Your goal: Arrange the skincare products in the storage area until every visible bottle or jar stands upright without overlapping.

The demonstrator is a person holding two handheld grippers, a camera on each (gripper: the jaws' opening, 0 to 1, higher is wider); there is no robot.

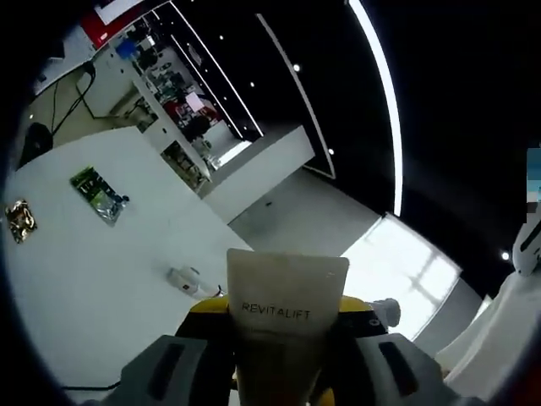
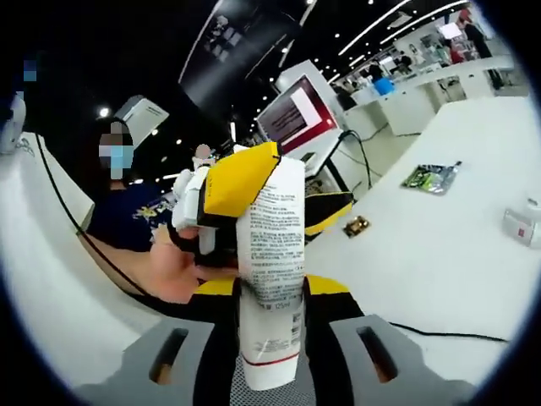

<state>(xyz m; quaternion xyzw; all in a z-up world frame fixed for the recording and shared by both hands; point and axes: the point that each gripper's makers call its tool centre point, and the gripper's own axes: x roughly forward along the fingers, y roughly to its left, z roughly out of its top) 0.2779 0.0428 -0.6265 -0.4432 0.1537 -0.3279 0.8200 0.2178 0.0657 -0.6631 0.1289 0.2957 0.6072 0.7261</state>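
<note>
In the left gripper view we found the left gripper [image 1: 283, 359] clamped on a white squeeze tube printed "REVITALIFT" [image 1: 283, 317], its flat crimped end standing up at the 6 o'clock position. In the right gripper view the same tube [image 2: 270, 271] stood upright between the right gripper [image 2: 270, 372] jaws, which pressed against its lower sides. The left gripper's yellow jaws [image 2: 241, 182] gripped the tube's top from 10 o'clock, held by a person's hand [image 2: 177, 262].

The tube was raised above the white tabletop [image 1: 93, 279]. On that surface we noted a green foil sachet [image 1: 97, 193] at 10 o'clock, a gold sachet [image 1: 19, 220] at 9 o'clock, and a small white bottle lying on its side [image 1: 188, 279] just beside the tube. In the right gripper view the green sachet [image 2: 429, 178] lay at 2 o'clock, and a small white item [image 2: 517, 227] at 3 o'clock.
</note>
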